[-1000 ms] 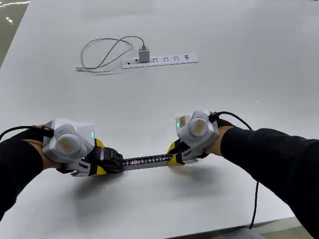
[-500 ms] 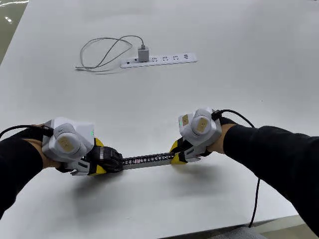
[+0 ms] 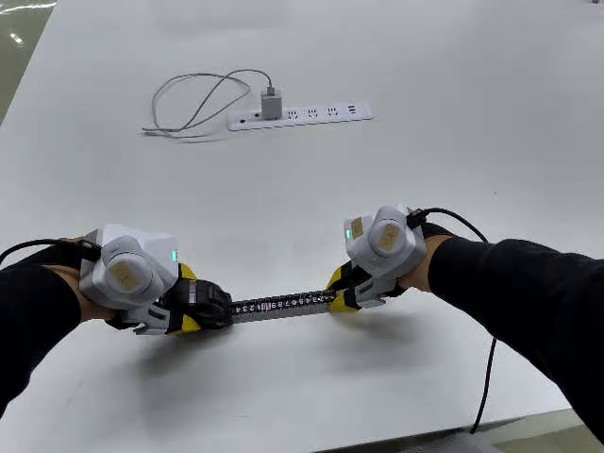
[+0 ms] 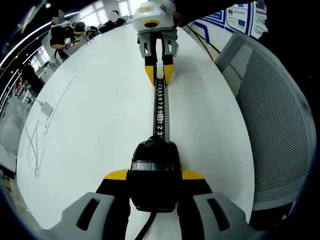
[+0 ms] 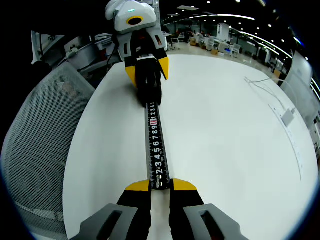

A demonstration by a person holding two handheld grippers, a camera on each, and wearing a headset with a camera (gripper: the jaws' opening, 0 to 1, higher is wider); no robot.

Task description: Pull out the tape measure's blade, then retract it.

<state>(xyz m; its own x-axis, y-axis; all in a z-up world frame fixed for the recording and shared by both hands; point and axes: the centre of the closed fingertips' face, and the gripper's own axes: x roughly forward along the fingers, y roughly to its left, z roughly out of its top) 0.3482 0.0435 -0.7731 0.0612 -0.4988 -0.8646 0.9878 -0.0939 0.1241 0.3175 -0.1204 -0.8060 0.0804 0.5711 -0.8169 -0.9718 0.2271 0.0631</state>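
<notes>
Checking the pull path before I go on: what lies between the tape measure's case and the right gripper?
Just the drawn-out blade, running straight from the case to the right gripper over bare white table, seen in the left gripper view.

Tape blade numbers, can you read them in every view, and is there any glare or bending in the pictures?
Right gripper view: digits on the tape blade are sharp and readable, while the fisheye curves the table edge. Left gripper view: readable too, same curving. Head view: digits too small to read, soft shadows on the table, no glare on the blade.
</notes>
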